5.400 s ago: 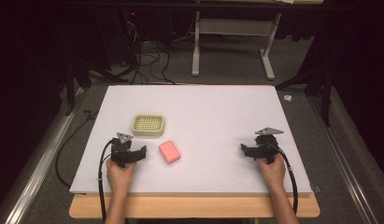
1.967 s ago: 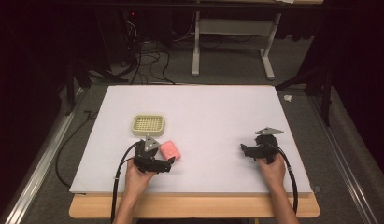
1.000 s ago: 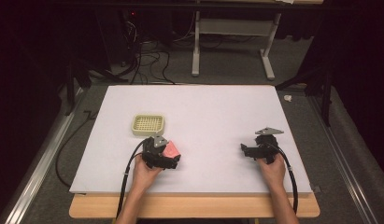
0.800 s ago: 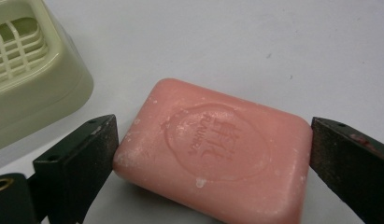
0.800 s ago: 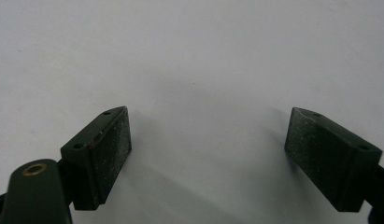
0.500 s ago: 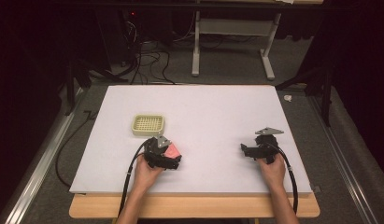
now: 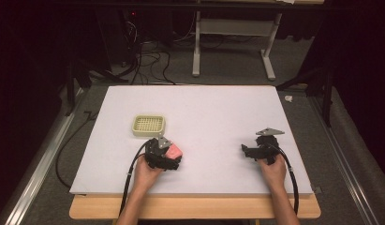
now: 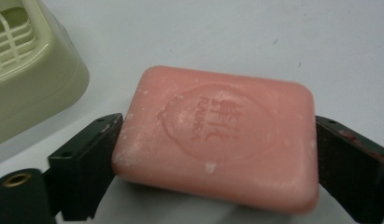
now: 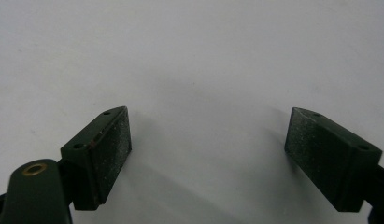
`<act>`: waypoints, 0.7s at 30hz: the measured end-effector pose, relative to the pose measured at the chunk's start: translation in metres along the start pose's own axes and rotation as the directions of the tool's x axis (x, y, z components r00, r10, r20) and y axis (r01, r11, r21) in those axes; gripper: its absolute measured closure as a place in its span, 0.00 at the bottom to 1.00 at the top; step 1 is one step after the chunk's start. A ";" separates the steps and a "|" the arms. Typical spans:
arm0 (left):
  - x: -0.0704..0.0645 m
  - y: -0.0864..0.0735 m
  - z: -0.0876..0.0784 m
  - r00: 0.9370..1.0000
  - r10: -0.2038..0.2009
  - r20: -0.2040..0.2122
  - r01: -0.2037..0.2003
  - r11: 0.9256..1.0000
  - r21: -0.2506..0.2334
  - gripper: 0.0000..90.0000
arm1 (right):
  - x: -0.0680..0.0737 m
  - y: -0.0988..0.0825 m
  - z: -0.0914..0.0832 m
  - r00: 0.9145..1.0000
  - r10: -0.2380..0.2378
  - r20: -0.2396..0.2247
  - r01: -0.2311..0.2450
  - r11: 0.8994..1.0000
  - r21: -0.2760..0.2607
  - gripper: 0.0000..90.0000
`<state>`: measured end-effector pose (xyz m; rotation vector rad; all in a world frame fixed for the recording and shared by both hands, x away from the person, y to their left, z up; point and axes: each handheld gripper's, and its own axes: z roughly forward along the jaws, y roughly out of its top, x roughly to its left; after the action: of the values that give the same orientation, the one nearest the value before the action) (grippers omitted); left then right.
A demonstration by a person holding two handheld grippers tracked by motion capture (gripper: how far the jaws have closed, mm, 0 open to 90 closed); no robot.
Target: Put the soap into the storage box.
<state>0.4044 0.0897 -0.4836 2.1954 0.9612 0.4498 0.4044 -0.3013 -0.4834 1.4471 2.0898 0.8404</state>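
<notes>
While outside it, soap (image 8: 217, 140) beside dish (image 8: 26, 70)

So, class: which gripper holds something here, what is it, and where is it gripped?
The left gripper, its fingers having just closed, grips the pink soap bar by its two short ends. The right gripper holds nothing.
</notes>
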 end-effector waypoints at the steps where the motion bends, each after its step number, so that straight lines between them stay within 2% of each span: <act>1: 0.000 0.000 0.000 1.000 0.000 0.000 0.000 1.000 0.000 0.13 | 0.000 0.000 0.000 1.000 0.000 0.000 0.000 1.000 0.000 0.17; 14: -0.001 0.001 -0.002 1.000 -0.014 0.000 0.014 1.000 0.007 0.15 | 0.000 0.000 0.000 1.000 0.001 0.000 -0.001 1.000 -0.002 0.17; 21: -0.003 0.002 -0.007 0.999 -0.013 -0.030 0.012 1.000 -0.015 0.15 | 0.000 0.000 0.000 1.000 0.002 0.000 -0.002 1.000 -0.002 0.17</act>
<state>0.3997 0.0896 -0.4779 2.1734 0.9839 0.4836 0.4044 -0.3012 -0.4835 1.4491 2.0873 0.8427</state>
